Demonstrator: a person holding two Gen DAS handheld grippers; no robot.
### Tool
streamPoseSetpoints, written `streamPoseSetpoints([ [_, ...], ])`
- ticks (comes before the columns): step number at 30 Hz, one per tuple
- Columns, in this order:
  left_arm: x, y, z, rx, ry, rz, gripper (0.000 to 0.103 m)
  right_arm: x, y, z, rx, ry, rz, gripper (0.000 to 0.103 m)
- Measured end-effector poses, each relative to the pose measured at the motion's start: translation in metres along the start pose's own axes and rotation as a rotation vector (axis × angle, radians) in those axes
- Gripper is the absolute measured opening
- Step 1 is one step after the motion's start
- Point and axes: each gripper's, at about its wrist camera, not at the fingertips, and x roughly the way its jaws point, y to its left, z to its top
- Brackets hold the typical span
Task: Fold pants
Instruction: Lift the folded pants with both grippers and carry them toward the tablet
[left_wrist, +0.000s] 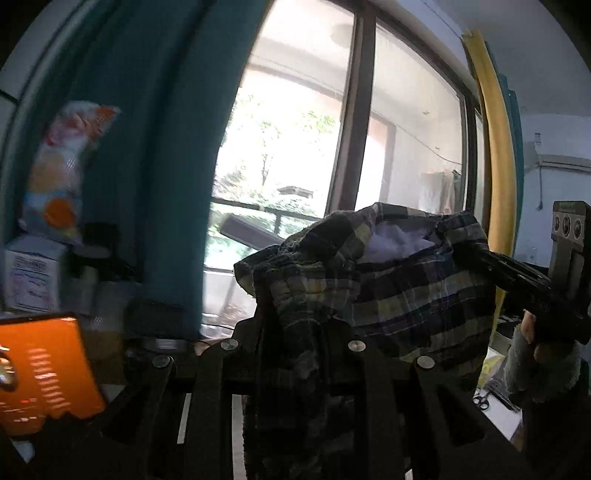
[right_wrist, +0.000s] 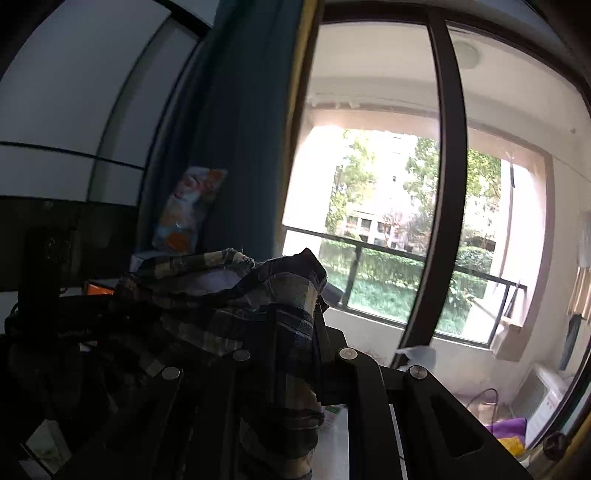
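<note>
Plaid pants (left_wrist: 388, 288) in dark blue, grey and pale yellow hang in the air between the two grippers, waistband open at the top. My left gripper (left_wrist: 291, 332) is shut on one side of the waistband. My right gripper (right_wrist: 291, 332) is shut on the other side of the pants (right_wrist: 221, 295). The right gripper also shows in the left wrist view (left_wrist: 480, 258), its fingers pinching the cloth at the far edge. The left gripper's body shows in the right wrist view (right_wrist: 48, 266) behind the cloth. The legs hang down out of sight.
A large window (left_wrist: 332, 147) with a dark frame is straight ahead, with a teal curtain (left_wrist: 155, 166) at its left and a yellow strip (left_wrist: 495, 155) at its right. An orange box (left_wrist: 48, 369) and white boxes (left_wrist: 33, 273) stand at the left. A white appliance (right_wrist: 543, 398) is at lower right.
</note>
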Motion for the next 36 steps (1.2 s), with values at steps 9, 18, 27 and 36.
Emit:
streamPoseSetpoints([
  [9,-0.085,0.037,0.003,0.005,0.003,0.174,0.021,-0.012,0.082,0.024,0.013,-0.010,0.132,0.015],
  [18,-0.033,0.129,-0.062,-0.029,0.294,0.323,0.021,0.099,0.119,-0.042,0.184,0.258,0.296,0.015],
  [27,0.054,0.236,-0.161,-0.243,0.590,0.347,0.032,0.245,0.113,-0.180,0.385,0.628,0.353,0.015],
  [36,0.045,0.238,-0.163,-0.269,0.583,0.368,0.063,0.293,0.113,-0.236,0.411,0.769,0.386,0.021],
])
